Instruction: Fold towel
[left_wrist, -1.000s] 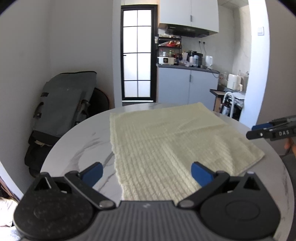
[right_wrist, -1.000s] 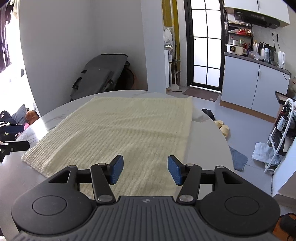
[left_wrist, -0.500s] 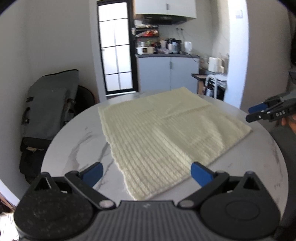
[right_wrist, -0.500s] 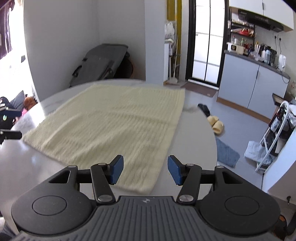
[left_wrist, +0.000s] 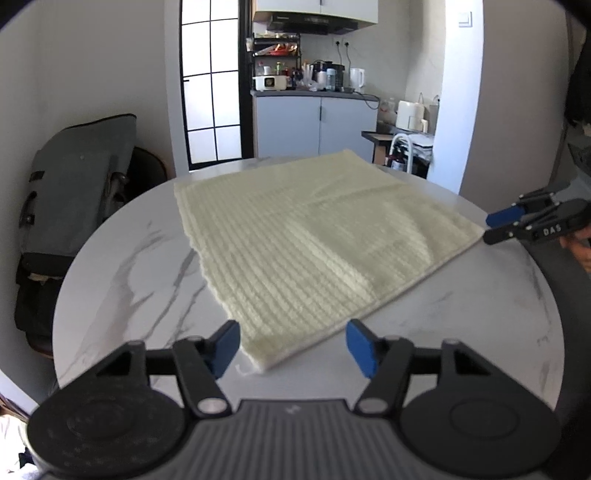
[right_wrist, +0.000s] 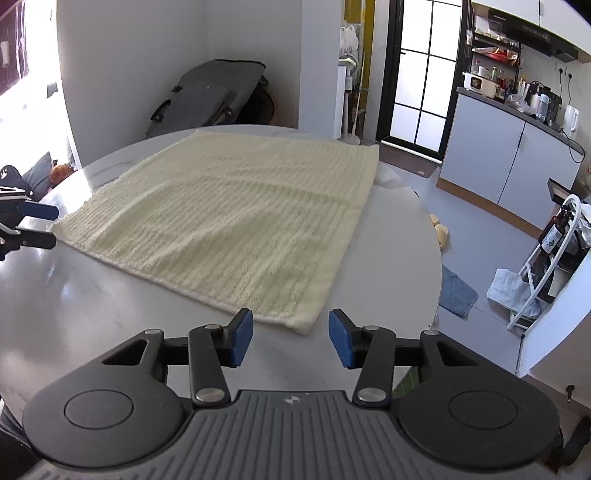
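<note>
A pale yellow ribbed towel (left_wrist: 310, 240) (right_wrist: 236, 218) lies flat on a round white marble table (left_wrist: 122, 266) (right_wrist: 74, 314). My left gripper (left_wrist: 291, 347) hovers just short of the towel's near corner, its jaws closing, the corner lying between the blue pads without touching them. My right gripper (right_wrist: 291, 336) sits the same way at another near corner, jaws closing, pads clear of the cloth. Each gripper also shows at the edge of the other's view: the right gripper (left_wrist: 496, 227) and the left gripper (right_wrist: 48, 225), both beside towel corners.
A grey bag (left_wrist: 77, 173) leans against the wall behind the table. Kitchen cabinets (left_wrist: 314, 125) and a glazed black-framed door (left_wrist: 210, 85) stand beyond. A white wire rack (right_wrist: 546, 258), slippers and cloths lie on the floor right of the table.
Both grippers have drawn back toward the towel's near corners, which now lie between the pads. The left jaws have narrowed markedly, the right jaws slightly.
</note>
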